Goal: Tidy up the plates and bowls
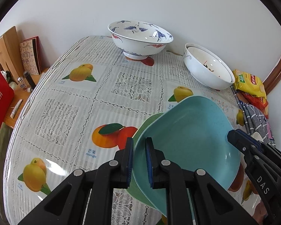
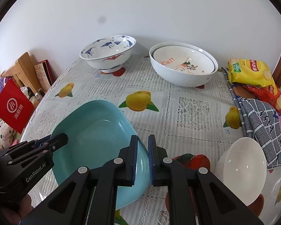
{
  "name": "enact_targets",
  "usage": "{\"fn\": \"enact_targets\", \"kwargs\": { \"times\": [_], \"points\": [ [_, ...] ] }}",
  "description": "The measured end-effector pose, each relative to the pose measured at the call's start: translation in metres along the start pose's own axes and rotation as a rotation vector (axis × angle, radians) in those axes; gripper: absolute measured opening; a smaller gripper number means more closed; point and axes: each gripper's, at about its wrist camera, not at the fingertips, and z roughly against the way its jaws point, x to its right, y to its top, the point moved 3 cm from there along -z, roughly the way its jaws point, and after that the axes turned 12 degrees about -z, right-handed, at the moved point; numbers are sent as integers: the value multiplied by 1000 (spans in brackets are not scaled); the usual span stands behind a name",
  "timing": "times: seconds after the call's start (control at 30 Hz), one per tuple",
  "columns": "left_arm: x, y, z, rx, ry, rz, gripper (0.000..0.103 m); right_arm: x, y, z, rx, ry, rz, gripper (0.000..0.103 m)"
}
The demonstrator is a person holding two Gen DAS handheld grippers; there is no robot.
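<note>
A teal square plate (image 1: 187,131) (image 2: 95,131) hangs low over the table, held from both sides. My left gripper (image 1: 139,159) (image 2: 62,138) is shut on its left rim. Over the opposite rim my right gripper (image 2: 142,159) (image 1: 234,136) is shut as well. A green plate (image 1: 151,121) sits directly under the teal one; whether the left pads pinch it too I cannot tell. At the back stand a blue-and-white crane bowl (image 1: 140,37) (image 2: 106,54) and two nested white bowls (image 1: 208,69) (image 2: 183,65). A small white bowl (image 2: 241,168) rests near the front right.
The table (image 1: 65,97) has a lace-and-fruit-print cover. Snack bags (image 1: 251,82) (image 2: 251,73) and a checked cloth (image 2: 262,123) lie along its right edge. A red bag (image 1: 0,97) (image 2: 13,106), a wooden board and small bottles crowd a side surface at the left. A white wall runs behind.
</note>
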Motion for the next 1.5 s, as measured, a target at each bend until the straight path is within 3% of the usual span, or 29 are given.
{"fn": "enact_targets", "kwargs": {
  "times": [0.63,1.03,1.33,1.5],
  "points": [
    [-4,-2,-10,-24,5,-35,13,-9,-1,-34,-52,-35,37,14],
    [-5,-11,-2,-55,15,-68,13,-14,-2,-7,-2,-9,21,15],
    [-1,-16,25,-32,18,-82,13,8,-14,24,25,-23,-15,31],
    [15,-17,45,-2,15,-113,13,27,-24,48,52,-37,-58,51]
  ]
}}
